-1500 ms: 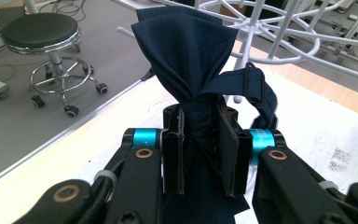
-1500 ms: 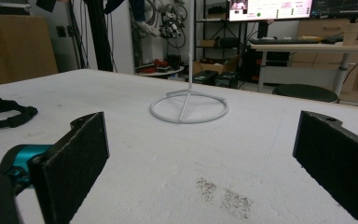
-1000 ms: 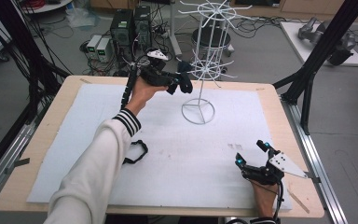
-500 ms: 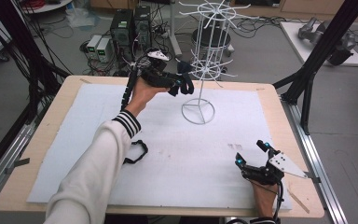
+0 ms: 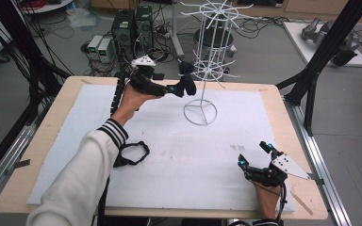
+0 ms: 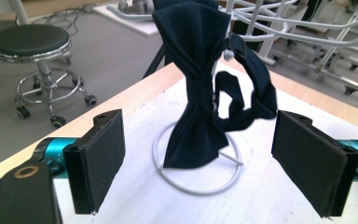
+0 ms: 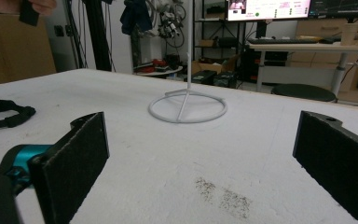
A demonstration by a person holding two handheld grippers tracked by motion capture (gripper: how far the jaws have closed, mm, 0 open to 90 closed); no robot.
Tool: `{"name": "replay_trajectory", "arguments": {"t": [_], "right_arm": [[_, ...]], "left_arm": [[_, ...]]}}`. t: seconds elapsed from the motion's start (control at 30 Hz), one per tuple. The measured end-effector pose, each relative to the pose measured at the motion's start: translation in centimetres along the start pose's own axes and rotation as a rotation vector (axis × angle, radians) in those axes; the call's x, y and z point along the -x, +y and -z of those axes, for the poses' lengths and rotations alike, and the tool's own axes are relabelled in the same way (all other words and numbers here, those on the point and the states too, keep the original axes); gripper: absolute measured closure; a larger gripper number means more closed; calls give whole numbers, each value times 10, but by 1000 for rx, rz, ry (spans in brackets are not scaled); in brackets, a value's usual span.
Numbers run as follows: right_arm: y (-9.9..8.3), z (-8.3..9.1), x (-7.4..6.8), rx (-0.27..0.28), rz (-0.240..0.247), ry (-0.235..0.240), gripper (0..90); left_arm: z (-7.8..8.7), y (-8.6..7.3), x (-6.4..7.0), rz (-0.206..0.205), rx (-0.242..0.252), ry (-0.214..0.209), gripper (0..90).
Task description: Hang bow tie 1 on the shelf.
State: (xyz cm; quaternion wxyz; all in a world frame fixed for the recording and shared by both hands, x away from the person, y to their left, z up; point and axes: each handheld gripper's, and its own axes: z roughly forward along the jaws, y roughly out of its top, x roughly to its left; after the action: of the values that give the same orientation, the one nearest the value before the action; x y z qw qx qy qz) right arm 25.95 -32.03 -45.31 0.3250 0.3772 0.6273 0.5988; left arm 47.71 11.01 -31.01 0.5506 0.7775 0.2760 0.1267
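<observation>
With my left gripper (image 6: pixel 198 161) spread wide and released, the navy bow tie (image 6: pixel 198 88) hangs on the white wire rack (image 5: pixel 206 61), the black strap (image 5: pixel 133 154) lying well short of the rack, my right gripper (image 5: pixel 254 157) open and empty.

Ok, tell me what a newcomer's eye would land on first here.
The dark navy bow tie hanging from an arm of the white wire display rack at the table's far middle, with the left claw open right beside it. Next, a black strap lying on the white mat near the left sleeve, and the right claw resting open at the near right.
</observation>
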Motion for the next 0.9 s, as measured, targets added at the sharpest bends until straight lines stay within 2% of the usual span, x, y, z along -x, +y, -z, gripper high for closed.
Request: {"name": "replay_trajectory", "arguments": {"t": [0.1, 0.2, 0.43, 0.57, 0.7, 0.9], "right_arm": [[0, 0, 0, 0, 11, 0, 27], [0, 0, 0, -4, 0, -4, 27], [0, 0, 0, -5, 3, -5, 27], [0, 0, 0, -5, 0, -5, 27], [0, 0, 0, -5, 7, -5, 27], [0, 0, 0, -5, 5, -6, 27]], "left_arm": [[15, -8, 0, -4, 28, -10, 178], [30, -15, -1, -5, 48, -12, 178], [63, -31, -6, -8, 97, 1, 178], [79, -39, -9, -17, 104, 18, 178], [88, -44, -12, -14, 112, 38, 178], [96, -51, -13, -17, 120, 44, 178]]}}
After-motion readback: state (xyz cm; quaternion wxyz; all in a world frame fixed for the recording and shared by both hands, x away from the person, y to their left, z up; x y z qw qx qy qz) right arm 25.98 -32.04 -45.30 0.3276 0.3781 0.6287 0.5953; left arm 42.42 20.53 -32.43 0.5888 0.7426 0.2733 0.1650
